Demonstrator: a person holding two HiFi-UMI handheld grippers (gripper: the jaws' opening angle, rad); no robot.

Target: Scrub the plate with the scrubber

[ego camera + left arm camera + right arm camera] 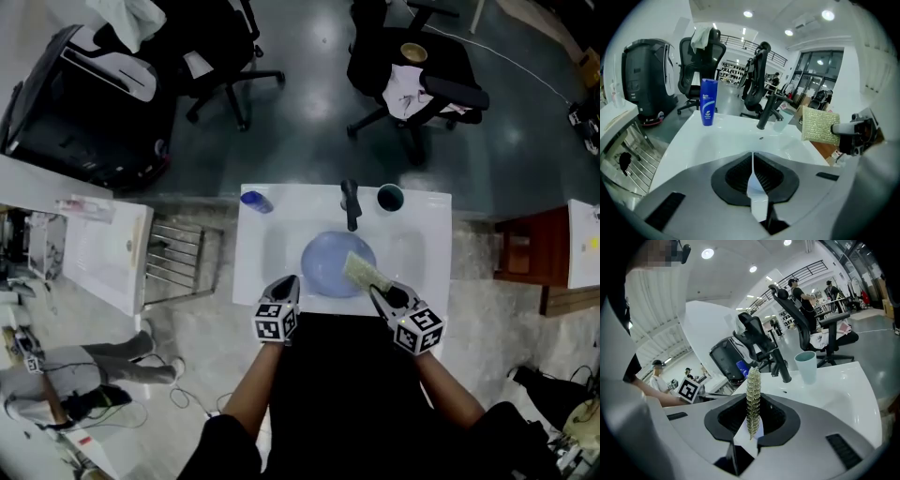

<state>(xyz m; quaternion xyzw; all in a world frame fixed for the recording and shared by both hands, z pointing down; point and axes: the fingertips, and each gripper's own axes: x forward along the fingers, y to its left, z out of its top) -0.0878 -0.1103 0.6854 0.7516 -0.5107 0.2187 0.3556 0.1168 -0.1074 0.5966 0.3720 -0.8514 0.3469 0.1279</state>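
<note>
Probably stiff, smooth and breakable, this pale blue plate [328, 269], lying flat in the basin of the white sink [272, 246], just in front of the black faucet [350, 202]. Likely slick once wet and apt to skate or rock under pressure. Worth pinning at the near-left rim, away from the patch to be rubbed, without a hard squeeze on the edge.

Held over its right part, the yellow-green scrubber [362, 271]: thin, soft and light, rough-faced by the look of it. Touching the plate or just above it, hard to tell. Pinched at its near end in the right gripper [379, 294], jaws clamped narrow on it, most of the pad sticking out free ahead. Likely to fold if pushed edge-on, so better laid flat-faced on the plate.

Just beside the plate's left rim, the left gripper [292, 283]: jaws fully together, nothing between them, seemingly not on the plate.

Farther out on the sink deck, a blue bottle [255, 201] at the back left and a teal cup [390, 197] right of the faucet, both well apart from the plate.
</note>
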